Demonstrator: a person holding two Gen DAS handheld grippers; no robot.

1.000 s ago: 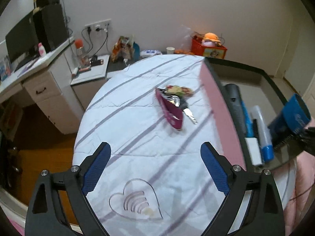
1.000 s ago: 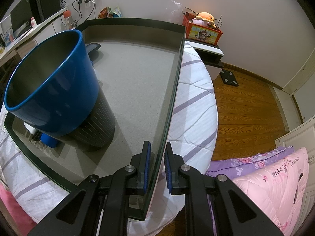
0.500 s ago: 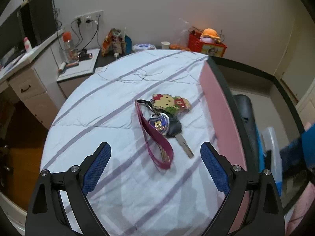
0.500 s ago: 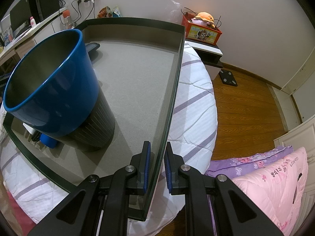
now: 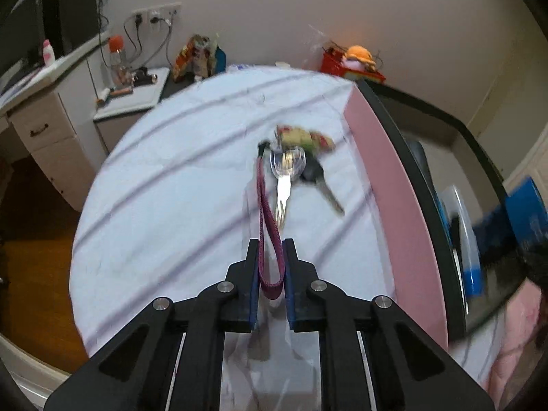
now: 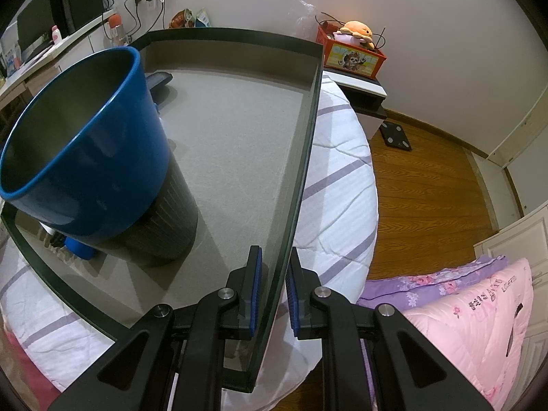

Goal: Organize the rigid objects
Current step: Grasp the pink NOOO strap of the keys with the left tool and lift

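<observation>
Now left tongs (image 5: pixel 270 260) clenched on magenta strap (image 5: pixel 265 226), right tongs (image 6: pixel 275 270) clamping tray wall (image 6: pixel 298 185).

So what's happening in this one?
Someone with two handheld grippers is tidying things off a bed. The left gripper has closed on the magenta strap of a key bunch lying on the striped sheet. The right gripper grips the rim of a dark tray holding a blue cup.
</observation>
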